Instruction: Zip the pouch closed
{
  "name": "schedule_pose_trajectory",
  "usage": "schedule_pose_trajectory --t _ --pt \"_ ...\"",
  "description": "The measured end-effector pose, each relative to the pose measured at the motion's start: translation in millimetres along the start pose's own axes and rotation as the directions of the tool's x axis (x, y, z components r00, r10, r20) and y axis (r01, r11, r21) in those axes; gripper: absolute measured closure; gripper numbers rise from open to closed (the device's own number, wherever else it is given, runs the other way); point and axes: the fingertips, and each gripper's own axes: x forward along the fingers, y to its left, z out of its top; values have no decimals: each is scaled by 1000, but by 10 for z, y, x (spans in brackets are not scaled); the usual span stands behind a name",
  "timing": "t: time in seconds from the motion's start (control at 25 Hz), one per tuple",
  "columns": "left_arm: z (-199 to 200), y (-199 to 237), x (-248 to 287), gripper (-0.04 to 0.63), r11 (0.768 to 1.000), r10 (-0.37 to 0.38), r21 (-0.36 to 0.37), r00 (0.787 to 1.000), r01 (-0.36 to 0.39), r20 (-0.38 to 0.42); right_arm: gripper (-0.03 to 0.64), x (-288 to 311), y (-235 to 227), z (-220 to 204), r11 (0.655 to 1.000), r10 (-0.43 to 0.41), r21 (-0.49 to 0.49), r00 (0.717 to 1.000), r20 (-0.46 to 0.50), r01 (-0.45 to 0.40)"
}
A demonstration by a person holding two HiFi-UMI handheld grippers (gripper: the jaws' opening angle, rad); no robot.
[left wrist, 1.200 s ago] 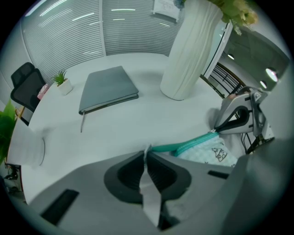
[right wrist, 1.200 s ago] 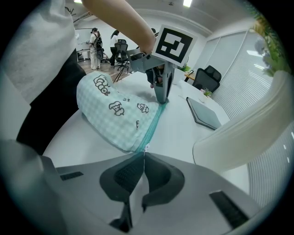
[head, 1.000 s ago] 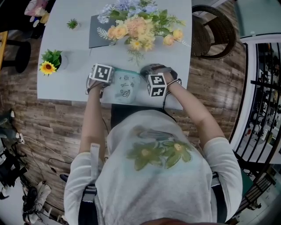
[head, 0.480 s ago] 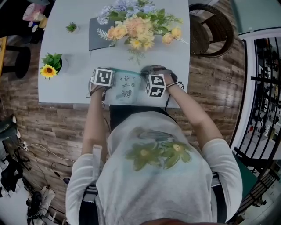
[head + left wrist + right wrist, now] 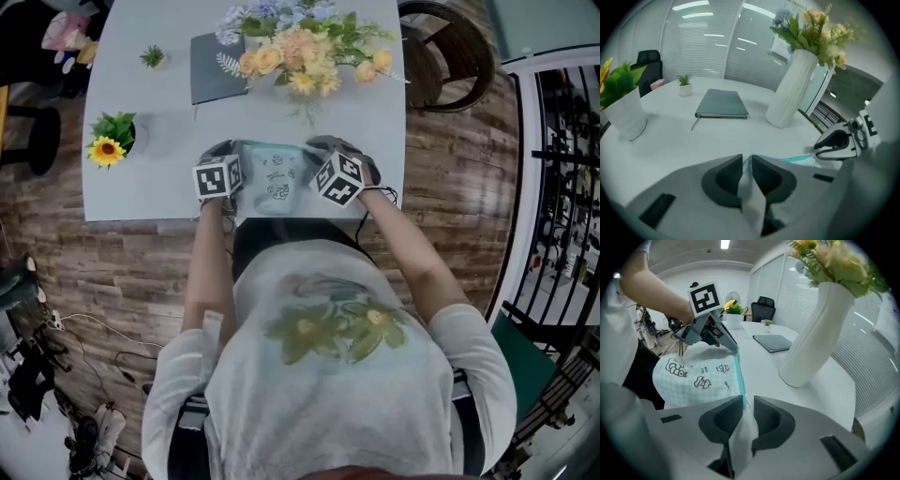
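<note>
A mint checked pouch (image 5: 273, 182) stretches between two handheld grippers at the near edge of a white table (image 5: 150, 108). The left gripper (image 5: 746, 161) pinches one end of the fabric. The right gripper (image 5: 748, 404) pinches the end of the teal zipper (image 5: 738, 367). Both sets of jaws have just been opening slightly, with cloth between them.

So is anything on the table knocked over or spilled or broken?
No, nothing stands out. The white vase stands upright with its flowers in, the grey notebook lies flat, the sunflower pot and the small plant are upright, and nothing is spilled.
</note>
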Motion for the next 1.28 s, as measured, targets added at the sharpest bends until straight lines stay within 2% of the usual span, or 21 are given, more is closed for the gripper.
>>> schedule_pose_trajectory --t 0.12,0.2,0.4,0.56,0.72,1.0,1.12,1.28 --pt "141 24 -148 538 998 -31 -53 996 36 88 546 -80 -28 60 994 -53 94 998 34 50" --pt "209 20 -270 532 998 -43 -49 992 49 115 546 -161 -48 124 983 -93 165 994 62 81" --pt "365 -115 -606 531 998 -61 32 982 56 181 546 -424 -92 336 919 -200 368 971 131 140" --pt "447 -340 -835 531 992 -98 104 973 77 211 546 -635 -71 488 861 -273 481 947 170 162" --pt "514 -581 -1057 532 981 -120 176 963 79 241 549 -843 2 606 827 -338 527 922 188 196" --pt "678 -996 -1347 552 961 -229 218 933 171 276 598 -1221 29 798 754 -440 616 871 219 226" --pt "741 -1127 -1456 585 954 -243 246 923 171 297 600 -1356 66 905 747 -452 629 858 245 215" --pt "786 -1262 -1588 591 945 -276 262 906 196 319 600 -1483 124 1042 751 -473 622 839 269 224"
